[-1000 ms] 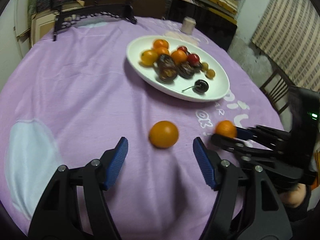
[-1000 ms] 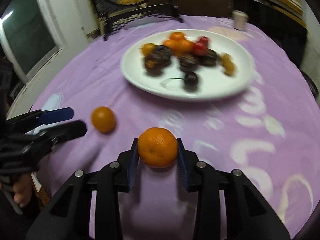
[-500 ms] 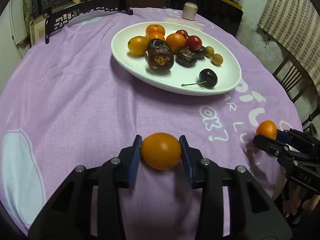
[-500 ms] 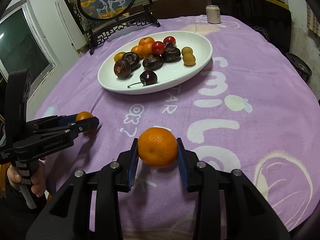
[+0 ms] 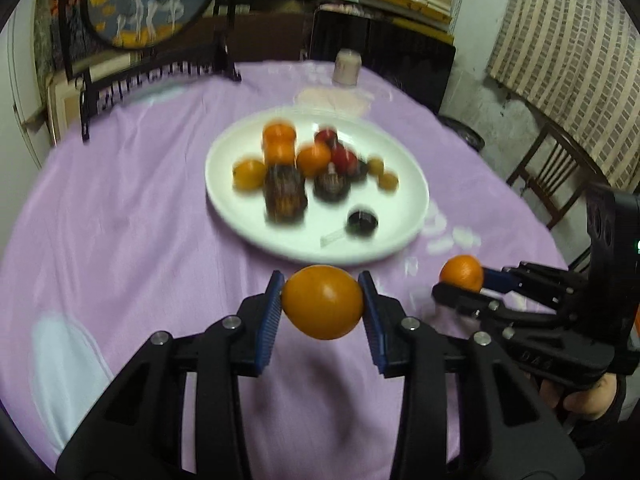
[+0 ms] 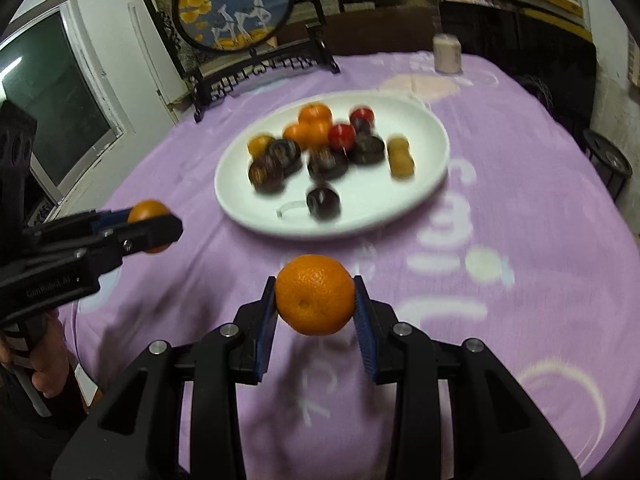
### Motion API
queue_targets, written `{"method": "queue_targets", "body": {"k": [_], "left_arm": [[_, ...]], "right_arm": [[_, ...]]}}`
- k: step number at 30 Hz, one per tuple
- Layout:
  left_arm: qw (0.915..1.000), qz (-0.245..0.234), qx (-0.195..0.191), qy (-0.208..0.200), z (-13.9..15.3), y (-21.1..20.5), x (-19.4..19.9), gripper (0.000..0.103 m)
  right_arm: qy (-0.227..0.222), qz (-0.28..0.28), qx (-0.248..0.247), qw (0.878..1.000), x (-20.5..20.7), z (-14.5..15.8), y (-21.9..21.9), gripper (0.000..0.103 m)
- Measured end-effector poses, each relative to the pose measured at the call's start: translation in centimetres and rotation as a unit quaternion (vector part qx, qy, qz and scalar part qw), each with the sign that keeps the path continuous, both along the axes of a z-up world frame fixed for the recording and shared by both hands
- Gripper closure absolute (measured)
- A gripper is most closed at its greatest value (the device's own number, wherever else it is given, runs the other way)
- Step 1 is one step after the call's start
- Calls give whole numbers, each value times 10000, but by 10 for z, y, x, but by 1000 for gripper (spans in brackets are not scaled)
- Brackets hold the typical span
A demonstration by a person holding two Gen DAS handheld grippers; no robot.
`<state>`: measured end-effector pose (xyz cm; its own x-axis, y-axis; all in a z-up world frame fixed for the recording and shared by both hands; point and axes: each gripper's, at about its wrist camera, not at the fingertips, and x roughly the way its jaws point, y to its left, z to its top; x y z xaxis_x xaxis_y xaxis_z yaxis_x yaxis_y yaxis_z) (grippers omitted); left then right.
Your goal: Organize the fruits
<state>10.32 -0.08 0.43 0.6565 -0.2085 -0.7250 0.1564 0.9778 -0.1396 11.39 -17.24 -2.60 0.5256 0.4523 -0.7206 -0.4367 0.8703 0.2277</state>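
Observation:
My left gripper (image 5: 322,308) is shut on a smooth orange fruit (image 5: 322,306) and holds it above the purple cloth, short of the white plate (image 5: 248,224). My right gripper (image 6: 315,304) is shut on a dimpled mandarin (image 6: 315,294), also lifted off the cloth. Each gripper shows in the other's view: the right one (image 5: 460,280) at the right, the left one (image 6: 150,226) at the left. The plate (image 6: 400,208) holds oranges, red fruits, dark fruits, small brown fruits and a cherry (image 5: 362,222).
A round table with a purple cloth (image 5: 120,220). A decorative round screen on a black stand (image 6: 240,12) and a small pale jar (image 6: 447,54) stand at the far edge. A wooden chair (image 5: 548,172) is at the right. Shelves behind.
My left gripper closed on the orange fruit and lifted it off the cloth. Both grippers now hold their fruits higher, and the plate looks farther and blurred.

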Motion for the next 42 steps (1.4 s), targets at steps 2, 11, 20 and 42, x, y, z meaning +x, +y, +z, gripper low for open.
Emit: {"method": "queue_targets", "body": {"k": [2, 11, 20, 42], "left_arm": [[10000, 93, 4, -8, 8, 1, 21, 65], [9985, 325, -115, 430, -6, -15, 134, 64], [9971, 264, -301, 643, -24, -14, 148, 62], [9973, 355, 223, -601, 29, -11, -24, 2]], "right_arm": [[-94, 39, -18, 9999, 13, 7, 6, 66], [-55, -220, -549, 9982, 103, -1, 28, 67], [207, -231, -519, 9982, 122, -14, 27, 39], [-361, -502, -839, 9946, -7, 18, 9, 1]]}}
